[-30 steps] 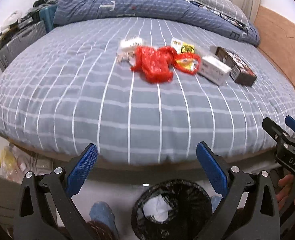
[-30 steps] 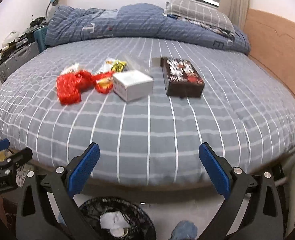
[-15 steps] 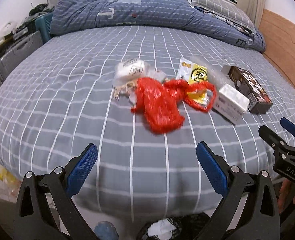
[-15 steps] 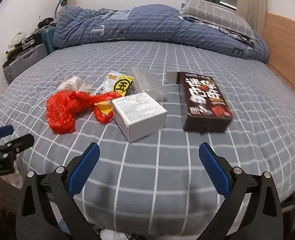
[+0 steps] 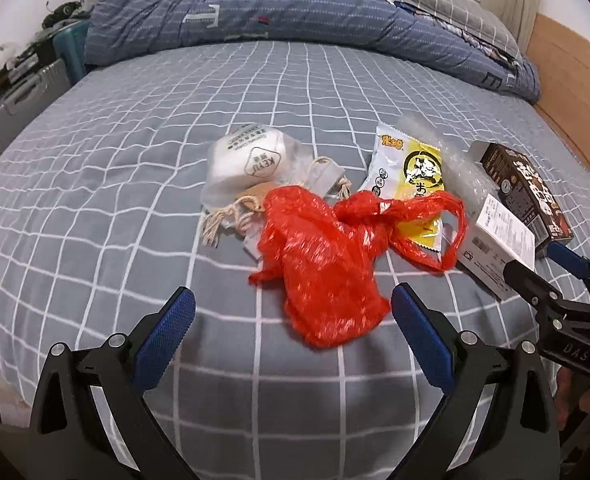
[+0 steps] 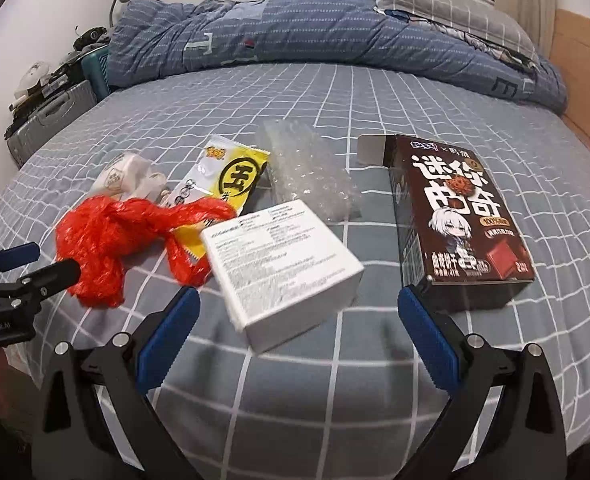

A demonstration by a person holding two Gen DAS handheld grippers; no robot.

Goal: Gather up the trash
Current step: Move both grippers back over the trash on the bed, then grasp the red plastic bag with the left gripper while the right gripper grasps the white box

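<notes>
Red crinkled plastic, a knotted bag (image 5: 327, 264), is seen in the left wrist view on the checked bed (image 5: 135, 152), between the spread fingers of the released left claw (image 5: 293, 322), overlapping a yellow snack wrapper (image 5: 411, 168). In the right wrist view, a white box (image 6: 283, 268) is framed by the released right claw (image 6: 299, 322), beside a brown biscuit box (image 6: 463, 220) and clear bubble wrap (image 6: 311, 168).

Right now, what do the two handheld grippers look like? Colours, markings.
Left gripper and right gripper match: black plastic frames with silver screw heads and two fingers faced with textured blue pads. White lettering "DAS" marks the right one's side, seen from the left wrist. No cables or sleeves visible.
</notes>
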